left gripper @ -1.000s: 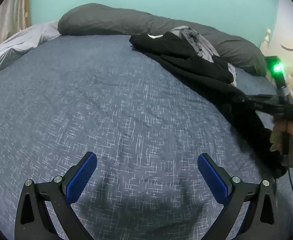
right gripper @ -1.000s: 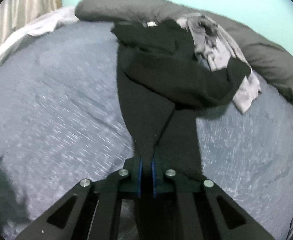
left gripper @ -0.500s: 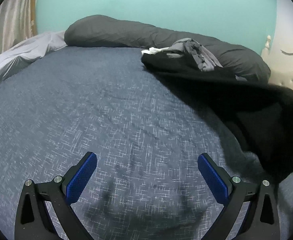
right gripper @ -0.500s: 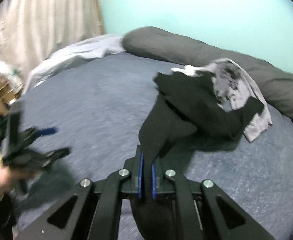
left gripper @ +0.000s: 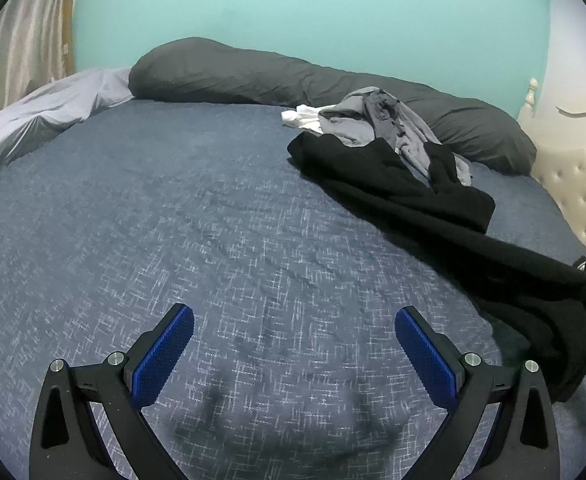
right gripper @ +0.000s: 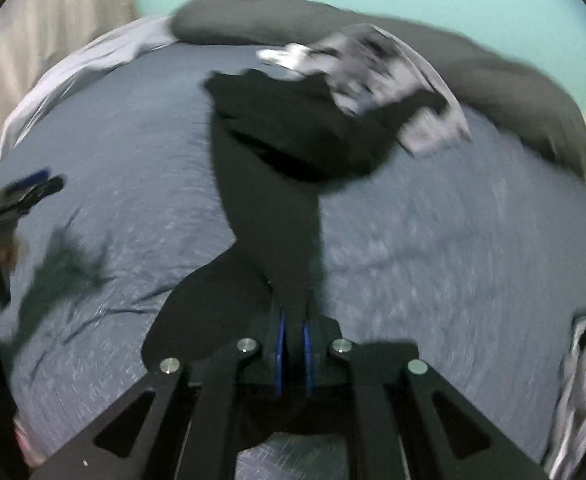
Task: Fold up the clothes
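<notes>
A black garment (left gripper: 405,196) (right gripper: 277,184) stretches from the clothes pile at the head of the bed toward the right edge. My right gripper (right gripper: 293,330) is shut on one end of it, and the cloth runs taut up from between the blue pads. A grey garment (left gripper: 385,128) (right gripper: 377,76) and a white one (left gripper: 303,117) lie on the pile, partly over the black one. My left gripper (left gripper: 293,348) hovers open over bare blue bedspread, nothing between its pads. It also shows blurred at the left edge (right gripper: 25,192) of the right wrist view.
The blue bedspread (left gripper: 173,220) covers the bed. A long dark grey pillow (left gripper: 253,76) lies against the teal wall. A light grey sheet (left gripper: 37,120) bunches at the far left. A cream tufted headboard (left gripper: 577,196) stands on the right. Striped cloth (right gripper: 581,380) hangs at the right edge.
My right gripper has pulled the black garment away from the pile, stretching it out across the bed toward the right. The left gripper has stayed open over the same spot, tilting up slightly.
</notes>
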A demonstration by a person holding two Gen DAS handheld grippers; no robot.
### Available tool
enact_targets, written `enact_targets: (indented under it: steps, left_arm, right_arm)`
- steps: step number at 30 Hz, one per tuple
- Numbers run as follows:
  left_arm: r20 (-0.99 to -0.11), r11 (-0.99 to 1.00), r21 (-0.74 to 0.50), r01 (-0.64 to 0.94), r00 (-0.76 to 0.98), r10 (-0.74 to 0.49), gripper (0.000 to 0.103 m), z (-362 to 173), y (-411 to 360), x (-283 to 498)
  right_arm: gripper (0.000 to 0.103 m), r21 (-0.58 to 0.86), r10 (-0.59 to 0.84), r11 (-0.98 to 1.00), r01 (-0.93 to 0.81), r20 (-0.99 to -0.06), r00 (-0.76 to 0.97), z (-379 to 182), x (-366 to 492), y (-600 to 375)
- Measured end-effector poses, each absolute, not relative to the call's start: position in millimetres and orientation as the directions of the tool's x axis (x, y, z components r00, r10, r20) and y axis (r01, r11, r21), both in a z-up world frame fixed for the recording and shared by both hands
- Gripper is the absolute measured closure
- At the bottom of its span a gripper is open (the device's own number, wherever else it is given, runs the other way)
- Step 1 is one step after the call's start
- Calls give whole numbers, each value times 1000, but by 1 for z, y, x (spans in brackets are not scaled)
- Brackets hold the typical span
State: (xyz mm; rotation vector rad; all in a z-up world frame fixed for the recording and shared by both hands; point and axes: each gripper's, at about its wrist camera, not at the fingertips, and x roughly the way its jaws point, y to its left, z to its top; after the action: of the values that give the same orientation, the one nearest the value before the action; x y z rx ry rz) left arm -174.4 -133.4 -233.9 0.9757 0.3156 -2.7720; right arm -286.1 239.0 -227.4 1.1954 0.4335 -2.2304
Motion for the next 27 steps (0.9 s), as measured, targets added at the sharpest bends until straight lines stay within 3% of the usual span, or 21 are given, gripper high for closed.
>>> enact_targets:
  steps: [7,13,19,27]
  left_arm:
    - [-641,-952,-159,262,-761,-103,0,-235,-141,-177]
    - [-642,-947,-175,271,-760,-99,0,-234,-146,-176]
    - [-647,-942,-186,279,-757,-96,0,-235,-147,-177]
    - [-652,-934,-208,292,-753,-90,0,-236,-153,-176]
  right_arm:
    - [88,69,-349,-856,512,-808,-475,-209,-290,247]
    - [78,101,-391,-847,522,-784,-483,-194,-292,226]
    - [52,65,-383,-770,634,-842,-379,-220,-302,158]
    - [52,-63,-274,-732,678,-884,-378,-266,-322,75]
